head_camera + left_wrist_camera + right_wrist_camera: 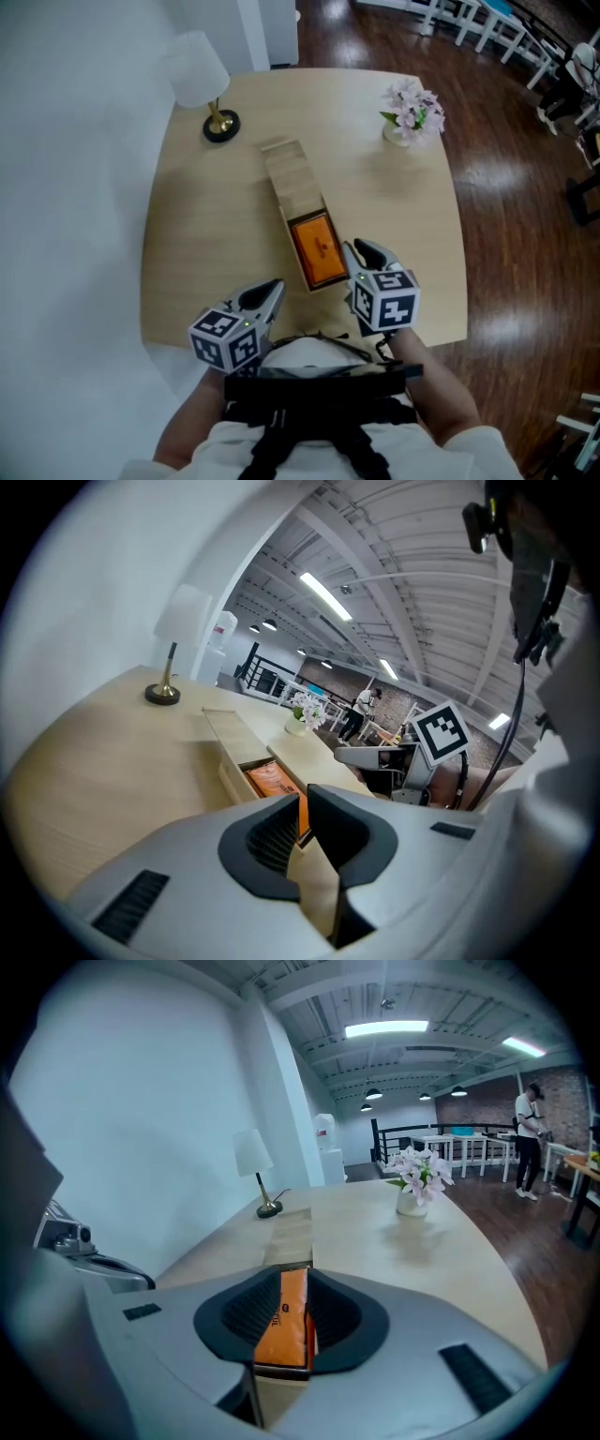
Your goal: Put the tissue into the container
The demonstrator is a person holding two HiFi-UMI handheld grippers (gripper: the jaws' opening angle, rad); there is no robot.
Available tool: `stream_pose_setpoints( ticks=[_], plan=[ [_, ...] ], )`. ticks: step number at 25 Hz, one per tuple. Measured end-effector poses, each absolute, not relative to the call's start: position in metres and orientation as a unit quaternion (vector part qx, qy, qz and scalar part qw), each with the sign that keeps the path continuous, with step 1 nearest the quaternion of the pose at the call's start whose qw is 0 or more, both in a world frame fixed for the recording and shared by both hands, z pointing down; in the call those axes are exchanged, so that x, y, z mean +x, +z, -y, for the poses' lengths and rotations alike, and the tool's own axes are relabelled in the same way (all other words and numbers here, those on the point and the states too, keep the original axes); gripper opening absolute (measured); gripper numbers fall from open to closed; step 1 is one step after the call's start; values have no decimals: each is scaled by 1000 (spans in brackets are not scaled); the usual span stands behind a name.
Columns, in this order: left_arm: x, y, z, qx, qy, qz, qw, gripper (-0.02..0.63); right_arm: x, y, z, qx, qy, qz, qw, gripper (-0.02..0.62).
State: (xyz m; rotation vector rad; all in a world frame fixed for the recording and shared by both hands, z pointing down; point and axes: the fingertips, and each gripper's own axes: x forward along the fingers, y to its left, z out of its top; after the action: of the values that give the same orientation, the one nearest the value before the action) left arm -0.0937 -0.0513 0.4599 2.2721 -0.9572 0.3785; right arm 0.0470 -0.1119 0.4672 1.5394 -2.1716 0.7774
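The orange tissue (319,249) lies in the box's (289,178) open near end. The right gripper (356,251), just right of the box, and the left gripper (274,289), short of it, each hold their jaws narrowly apart, empty. The lamp (202,80) and flowers (411,112) stand beyond the box, well clear.

Light wood table (187,234), rounded corners, with a white wall (75,141) to its left. Floor (506,187) is dark wood planks. Lamp (199,70) with white shade and brass base stands at the table's far left, vase of pale flowers (411,112) at far right. White chairs (469,19) beyond. Ceiling has white beams, strip lights (384,1028) on. Brick wall (562,1091) and black railing (412,1133) at the back.
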Motion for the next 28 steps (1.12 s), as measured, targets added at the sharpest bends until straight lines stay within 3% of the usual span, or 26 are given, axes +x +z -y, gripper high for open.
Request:
stream_pose_setpoints(
  ticks=[8,28],
  plan=[
    [-80,428,46,886,134,336,289,7,61,430,94,557,276,772,129,5],
    [-64,415,34,905,144,293,272,0,80,391,67,567,249,780,89,0]
  ],
)
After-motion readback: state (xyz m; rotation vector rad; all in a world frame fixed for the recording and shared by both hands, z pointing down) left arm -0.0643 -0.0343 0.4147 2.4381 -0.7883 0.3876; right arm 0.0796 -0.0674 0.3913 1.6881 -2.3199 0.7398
